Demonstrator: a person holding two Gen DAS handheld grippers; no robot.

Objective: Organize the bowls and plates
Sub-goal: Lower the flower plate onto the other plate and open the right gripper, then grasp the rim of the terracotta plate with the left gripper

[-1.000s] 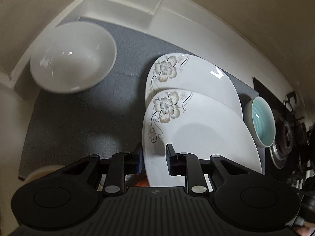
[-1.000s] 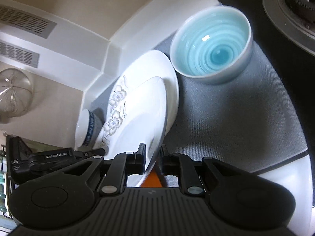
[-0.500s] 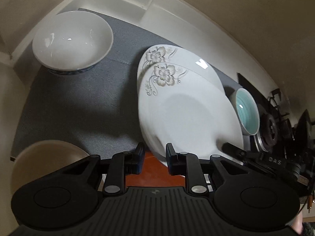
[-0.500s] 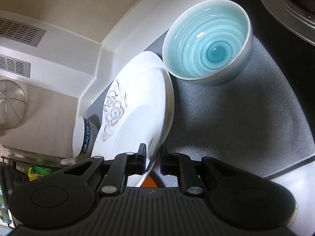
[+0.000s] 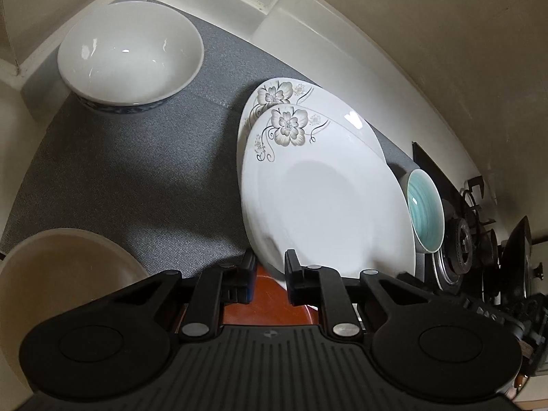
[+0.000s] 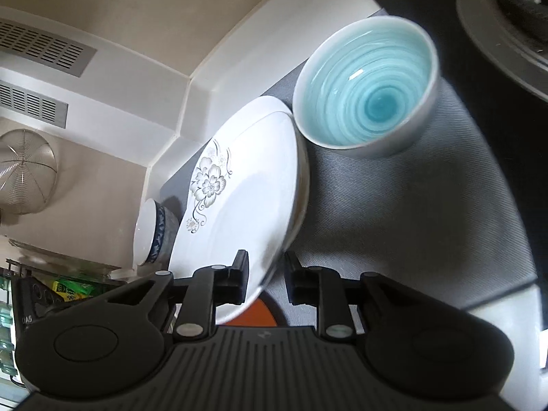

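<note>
A white flowered plate lies almost squarely on a second flowered plate on the grey mat. My left gripper straddles the top plate's near rim, jaws slightly apart. My right gripper has opened; the top plate's other rim sits between its fingers without being pinched. A turquoise bowl stands just right of the plates, also in the left wrist view. A white bowl with a blue band sits at the mat's far left.
A beige bowl is at the near left edge. A gas stove burner lies right of the mat. White counter ledges and walls close the back. A wire strainer hangs on the wall at left.
The top plate came down and slid over the lower plate until nearly aligned. The right gripper's jaws have spread apart from the plate rim.
</note>
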